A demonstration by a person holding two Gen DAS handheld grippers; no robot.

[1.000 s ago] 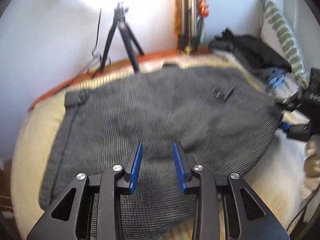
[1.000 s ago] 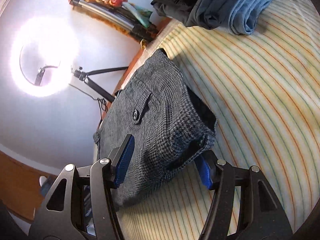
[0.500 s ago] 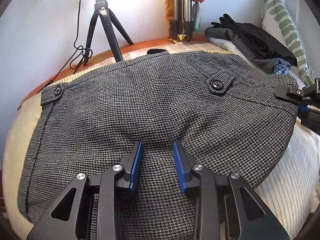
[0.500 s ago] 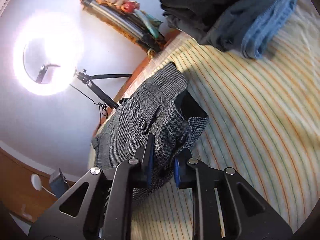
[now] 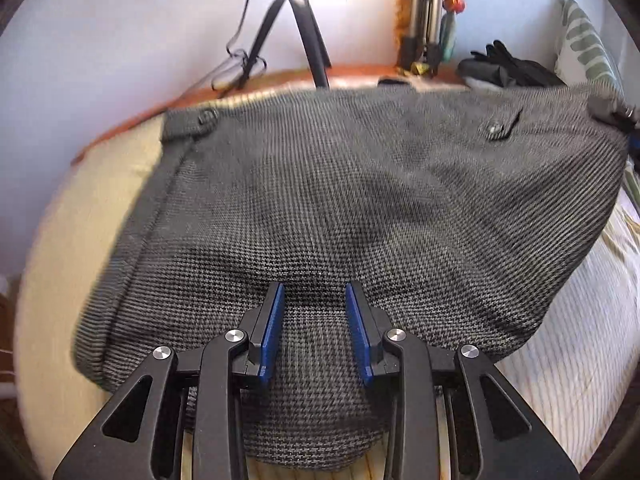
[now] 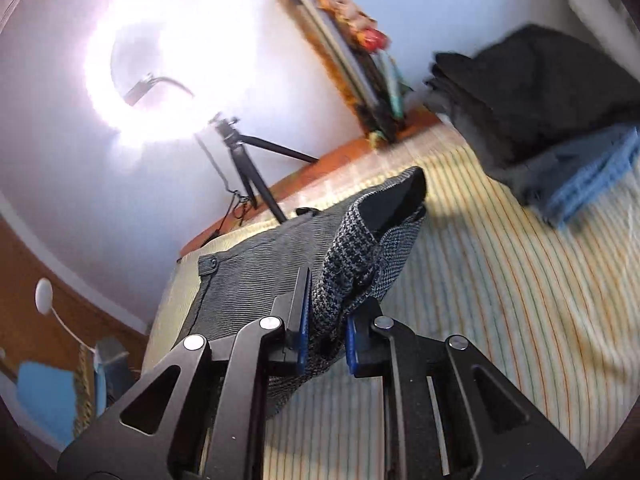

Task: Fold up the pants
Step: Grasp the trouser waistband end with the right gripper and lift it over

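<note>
Grey houndstooth pants [image 5: 352, 200] lie spread on a striped bed, waistband toward the far edge with a buttoned pocket flap [image 5: 498, 126]. My left gripper [image 5: 314, 330] is open, its blue pads standing over the near part of the pants with fabric between them. My right gripper [image 6: 326, 334] is shut on the pants' right waistband corner [image 6: 360, 268] and holds it lifted off the bed, so the fabric folds upward. The right gripper's tip shows at the right edge of the left wrist view [image 5: 618, 116].
A striped sheet [image 6: 500, 300] covers the bed. Folded dark and blue clothes [image 6: 552, 120] are stacked at the far right, beside a green-striped pillow [image 5: 588, 40]. A ring light [image 6: 168, 56] on a tripod [image 5: 296, 28] stands behind the wooden bed edge by the wall.
My right gripper closed on the waistband corner and lifted it. My left gripper stayed open over the pants, and its view shifted slightly.
</note>
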